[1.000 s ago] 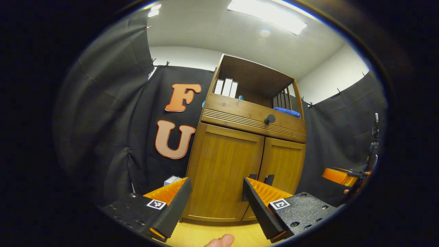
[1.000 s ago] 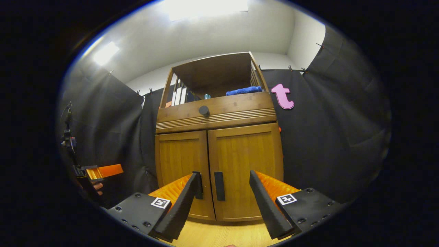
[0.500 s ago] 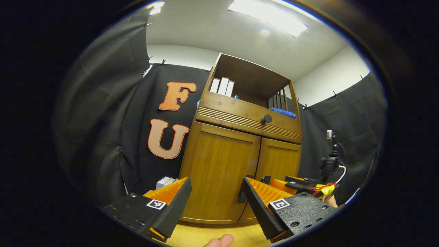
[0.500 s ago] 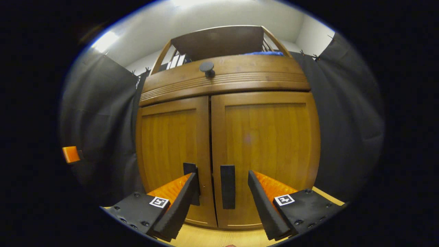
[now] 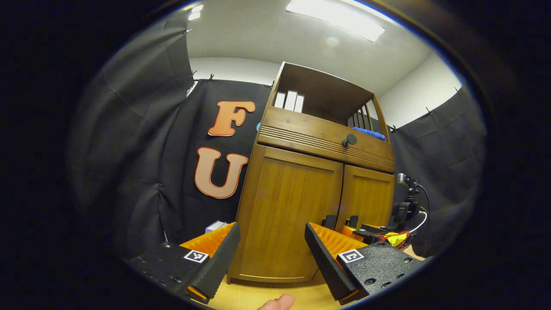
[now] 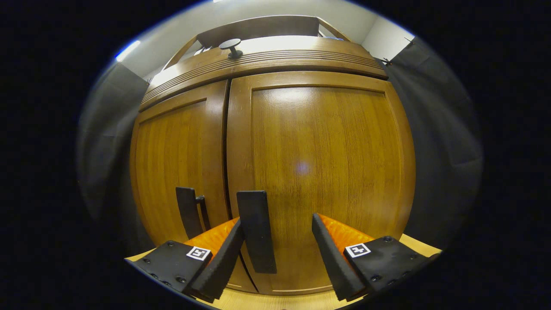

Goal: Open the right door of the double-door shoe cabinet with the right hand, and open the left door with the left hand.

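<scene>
We have brought our right gripper (image 6: 277, 234) closer to the right handle (image 6: 256, 231), jaws spread around it; left gripper (image 5: 271, 245) spread, well back.

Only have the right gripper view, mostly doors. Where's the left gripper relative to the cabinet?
Observer: The left gripper sits back from the cabinet, fingers open, facing the left door without touching it.
Operator: Is my gripper visible from there?
Observer: Yes, the right gripper is low down at the right door handle.
Operator: Anything on the floor beside the cabinet?
Observer: A small white box sits on the floor to the left of the cabinet, against the black cloth.
</scene>
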The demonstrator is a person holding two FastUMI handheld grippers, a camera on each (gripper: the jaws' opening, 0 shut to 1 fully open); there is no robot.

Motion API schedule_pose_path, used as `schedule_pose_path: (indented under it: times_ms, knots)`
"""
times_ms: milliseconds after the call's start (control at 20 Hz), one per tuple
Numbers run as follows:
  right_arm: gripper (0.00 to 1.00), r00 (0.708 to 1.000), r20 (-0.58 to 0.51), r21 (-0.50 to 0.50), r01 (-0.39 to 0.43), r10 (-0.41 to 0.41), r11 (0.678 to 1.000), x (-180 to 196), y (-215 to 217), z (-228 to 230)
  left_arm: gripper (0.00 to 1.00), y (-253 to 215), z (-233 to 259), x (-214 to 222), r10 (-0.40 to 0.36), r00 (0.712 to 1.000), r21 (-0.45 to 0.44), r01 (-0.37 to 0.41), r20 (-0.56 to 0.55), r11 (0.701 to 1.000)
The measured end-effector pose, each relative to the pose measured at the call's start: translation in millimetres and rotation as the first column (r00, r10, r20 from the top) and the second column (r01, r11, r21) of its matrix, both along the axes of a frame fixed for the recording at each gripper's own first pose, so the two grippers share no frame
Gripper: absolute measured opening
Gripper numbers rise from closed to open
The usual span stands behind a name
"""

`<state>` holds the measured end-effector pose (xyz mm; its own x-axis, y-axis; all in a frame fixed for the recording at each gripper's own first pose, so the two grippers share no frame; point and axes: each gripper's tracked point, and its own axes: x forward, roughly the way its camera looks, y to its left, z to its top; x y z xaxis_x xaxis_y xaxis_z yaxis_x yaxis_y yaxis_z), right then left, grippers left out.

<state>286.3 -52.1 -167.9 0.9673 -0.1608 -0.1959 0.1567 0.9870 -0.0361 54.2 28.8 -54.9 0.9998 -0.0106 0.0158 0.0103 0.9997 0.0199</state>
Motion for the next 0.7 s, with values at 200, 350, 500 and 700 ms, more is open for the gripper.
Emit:
schedule_pose_path:
  times_ms: [200, 350, 500, 700]
  knots:
    - [0.92, 0.999, -0.046, 0.002, 0.008, -0.008, 1.0, 9, -2, -13, 0.95, -12, 3, -9, -0.027, 1.0, 0.006, 0.027, -0.015, 1.0]
    - [0.84, 0.999, -0.041, 0.005, 0.0, 0.0, 1.0, 10, 2, -9, 0.94, -26, -3, -23, -0.049, 0.999, -0.002, 0.049, -0.022, 0.999]
    - [0.75, 0.998, -0.064, 0.031, -0.026, 0.028, 0.999, 17, 14, -12, 0.94, -36, -5, -30, -0.082, 0.996, -0.026, 0.081, -0.03, 0.996]
    - [0.43, 0.993, -0.077, 0.068, -0.087, 0.092, 0.994, 18, 22, -14, 0.95, -37, -11, -36, -0.085, 0.996, -0.039, 0.084, -0.026, 0.996]
